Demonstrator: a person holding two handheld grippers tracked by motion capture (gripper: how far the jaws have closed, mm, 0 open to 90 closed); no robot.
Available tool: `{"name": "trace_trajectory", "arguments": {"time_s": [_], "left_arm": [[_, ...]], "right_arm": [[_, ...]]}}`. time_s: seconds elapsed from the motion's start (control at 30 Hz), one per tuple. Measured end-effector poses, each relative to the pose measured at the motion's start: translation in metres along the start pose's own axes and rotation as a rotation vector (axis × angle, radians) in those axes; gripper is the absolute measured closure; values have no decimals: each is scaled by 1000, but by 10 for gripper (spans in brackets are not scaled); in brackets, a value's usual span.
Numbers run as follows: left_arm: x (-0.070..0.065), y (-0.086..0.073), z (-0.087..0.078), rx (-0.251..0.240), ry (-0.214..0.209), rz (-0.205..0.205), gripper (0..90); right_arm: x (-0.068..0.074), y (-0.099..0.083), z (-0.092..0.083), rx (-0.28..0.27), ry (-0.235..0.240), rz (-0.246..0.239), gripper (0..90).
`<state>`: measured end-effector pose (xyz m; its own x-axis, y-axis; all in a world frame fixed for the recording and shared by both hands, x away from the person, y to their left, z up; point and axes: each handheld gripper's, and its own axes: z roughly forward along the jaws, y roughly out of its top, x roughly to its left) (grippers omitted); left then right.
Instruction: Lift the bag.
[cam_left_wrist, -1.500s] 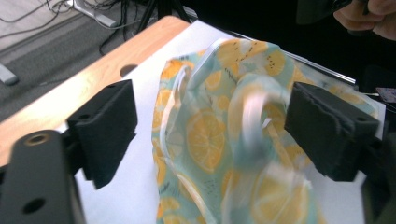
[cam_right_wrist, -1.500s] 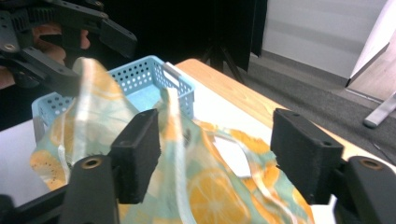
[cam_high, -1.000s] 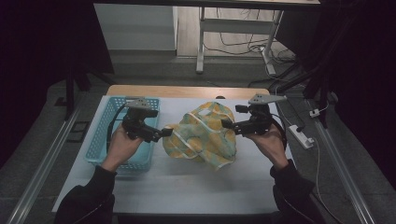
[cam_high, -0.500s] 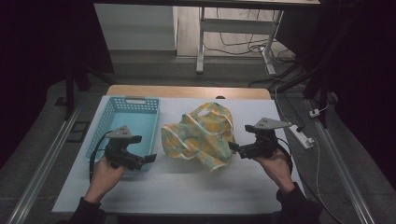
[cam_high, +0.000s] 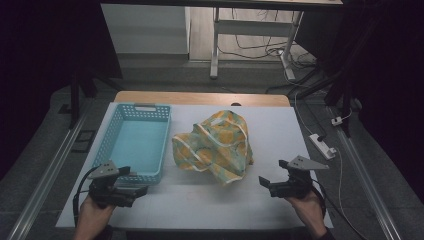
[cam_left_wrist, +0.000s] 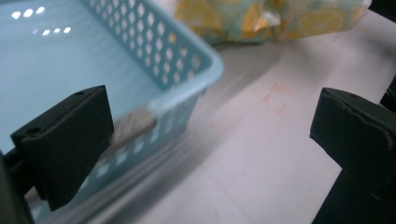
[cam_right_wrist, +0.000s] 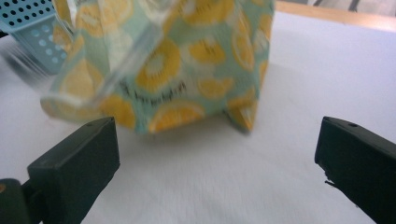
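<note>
- High view: a crumpled fabric bag printed with yellow citrus slices on pale green (cam_high: 214, 145) is seen lying near the middle of the white surface (cam_high: 280, 130), just beside a light blue perforated plastic basket (cam_high: 135, 142) on its left.
- High view: the left tool (cam_high: 142, 190) is held low at the near edge, close to the basket's near corner; the right tool (cam_high: 264, 182) is held at the near right, well apart from the bag.
- Left gripper view: the jaws are seen spread wide with nothing between them; the basket's corner is close ahead and the bag (cam_left_wrist: 266, 18) lies beyond.
- Right gripper view: the jaws, which have just been opening, are seen wide apart and empty, with the bag (cam_right_wrist: 177, 70) standing ahead on the surface.
</note>
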<state>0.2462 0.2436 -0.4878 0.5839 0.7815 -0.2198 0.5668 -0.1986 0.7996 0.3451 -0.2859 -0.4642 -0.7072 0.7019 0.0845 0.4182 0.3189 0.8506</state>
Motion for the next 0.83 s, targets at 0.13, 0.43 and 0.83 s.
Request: {"name": "trace_trajectory", "arguments": {"time_s": [0.13, 0.43, 0.83], "left_arm": [[1, -17, -12, -11, 51, -18, 0], [11, -47, -22, 67, 127, -79, 0], [15, -51, -18, 140, 167, -117, 0]], "right_arm": [[0, -17, -11, 15, -20, 16, 0], [0, -45, -19, 106, -65, 44, 0], [0, -54, -23, 178, -103, 71, 0]]}}
